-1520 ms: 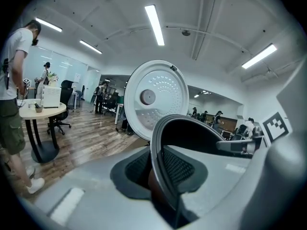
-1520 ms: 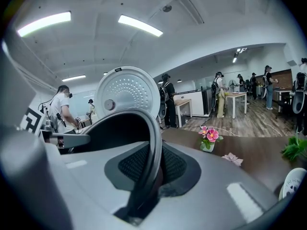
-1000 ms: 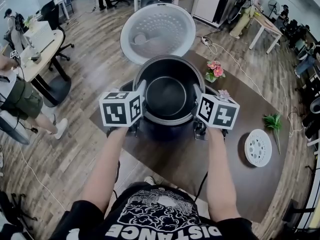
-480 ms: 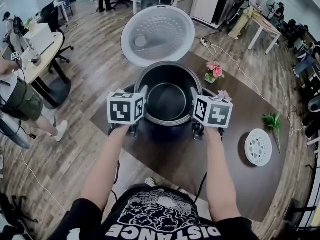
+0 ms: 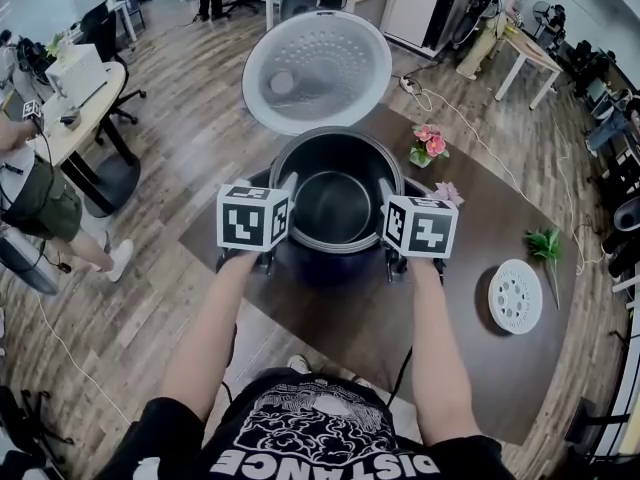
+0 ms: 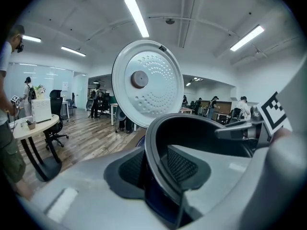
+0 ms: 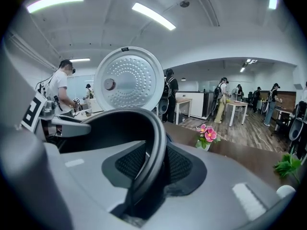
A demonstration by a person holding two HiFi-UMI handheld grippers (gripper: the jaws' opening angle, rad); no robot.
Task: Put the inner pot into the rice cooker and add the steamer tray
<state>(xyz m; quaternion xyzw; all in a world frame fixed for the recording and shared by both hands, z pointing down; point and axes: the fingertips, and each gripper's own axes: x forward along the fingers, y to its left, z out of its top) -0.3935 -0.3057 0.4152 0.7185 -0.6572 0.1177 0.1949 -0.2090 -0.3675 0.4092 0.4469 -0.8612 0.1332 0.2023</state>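
The dark inner pot (image 5: 333, 206) sits in the dark blue rice cooker (image 5: 330, 265), whose white lid (image 5: 316, 68) stands open behind it. My left gripper (image 5: 287, 190) is at the pot's left rim and my right gripper (image 5: 384, 194) at its right rim. In the left gripper view the rim (image 6: 158, 143) passes between the pads (image 6: 184, 166), and likewise in the right gripper view the rim (image 7: 156, 143) runs between the pads (image 7: 132, 164). Both pairs of jaws have just been opening and look slack around the rim. The white perforated steamer tray (image 5: 516, 295) lies on the table at the right.
The cooker stands on a dark brown table (image 5: 400, 338). A pink flower pot (image 5: 428, 143) is behind the cooker to the right and a green sprig (image 5: 545, 243) lies near the tray. Office chairs, desks and people fill the room around.
The pot and both grippers have sunk a little, deeper into the cooker. The two marker cubes have drawn slightly closer to the pot.
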